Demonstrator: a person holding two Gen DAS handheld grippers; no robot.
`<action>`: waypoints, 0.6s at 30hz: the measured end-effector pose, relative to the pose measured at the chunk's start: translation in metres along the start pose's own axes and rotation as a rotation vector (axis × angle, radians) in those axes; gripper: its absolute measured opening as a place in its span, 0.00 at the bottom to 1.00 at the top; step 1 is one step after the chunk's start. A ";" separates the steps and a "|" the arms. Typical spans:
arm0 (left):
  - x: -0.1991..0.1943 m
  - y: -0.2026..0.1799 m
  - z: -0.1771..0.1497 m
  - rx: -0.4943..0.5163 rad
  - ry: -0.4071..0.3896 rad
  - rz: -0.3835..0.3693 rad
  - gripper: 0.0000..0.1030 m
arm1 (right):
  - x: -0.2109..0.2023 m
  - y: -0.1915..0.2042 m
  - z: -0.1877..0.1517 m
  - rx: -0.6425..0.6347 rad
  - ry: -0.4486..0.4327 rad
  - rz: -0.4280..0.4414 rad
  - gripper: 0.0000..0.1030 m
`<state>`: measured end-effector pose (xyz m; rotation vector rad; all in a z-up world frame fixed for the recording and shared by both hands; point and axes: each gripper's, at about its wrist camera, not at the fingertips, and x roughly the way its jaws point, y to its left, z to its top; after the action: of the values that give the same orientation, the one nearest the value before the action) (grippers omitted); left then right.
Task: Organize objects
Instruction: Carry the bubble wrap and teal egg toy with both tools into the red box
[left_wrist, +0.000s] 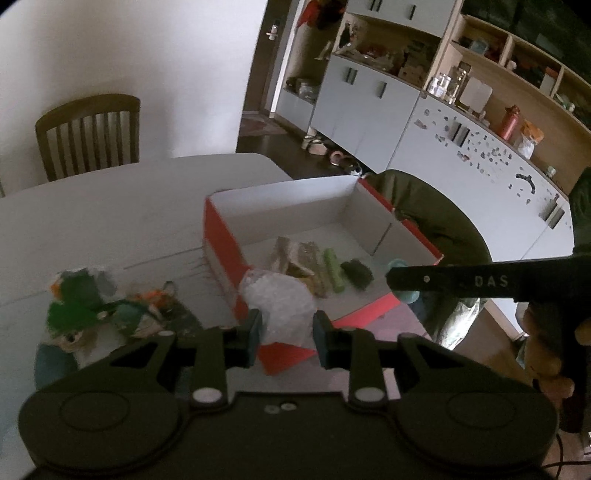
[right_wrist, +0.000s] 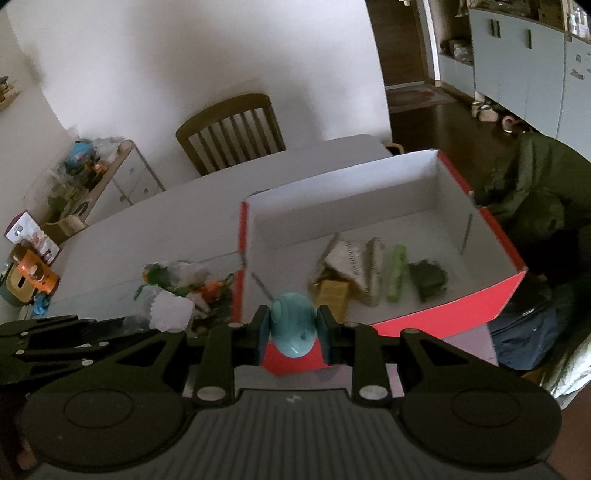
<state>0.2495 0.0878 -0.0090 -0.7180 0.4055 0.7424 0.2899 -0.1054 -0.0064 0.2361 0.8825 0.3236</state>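
White table bears a red box; left gripper pinches a clear plastic wad, right gripper clamps a teal ball.

Matt cardboard box, crinkly clear plastic bag, glossy teal ball.

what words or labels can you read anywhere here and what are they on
"DAS": pale letters along the side of the right tool, seen from the left wrist view.
Orange box on the side cabinet: printing too blurred to read.
White and purple box beside it: printing too small to read.
Stickers on the white cupboard doors: too small to read.
Red cardboard box: no text visible.
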 end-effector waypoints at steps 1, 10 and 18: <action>0.004 -0.005 0.002 0.003 0.005 0.000 0.27 | 0.000 -0.006 0.002 0.002 0.001 -0.003 0.25; 0.037 -0.038 0.020 0.019 0.040 0.003 0.27 | 0.003 -0.054 0.019 0.011 0.002 -0.020 0.25; 0.073 -0.062 0.036 0.047 0.087 0.015 0.27 | 0.016 -0.090 0.038 -0.004 0.011 -0.040 0.25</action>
<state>0.3471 0.1151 0.0020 -0.7048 0.5063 0.7156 0.3454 -0.1855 -0.0240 0.2129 0.8967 0.2895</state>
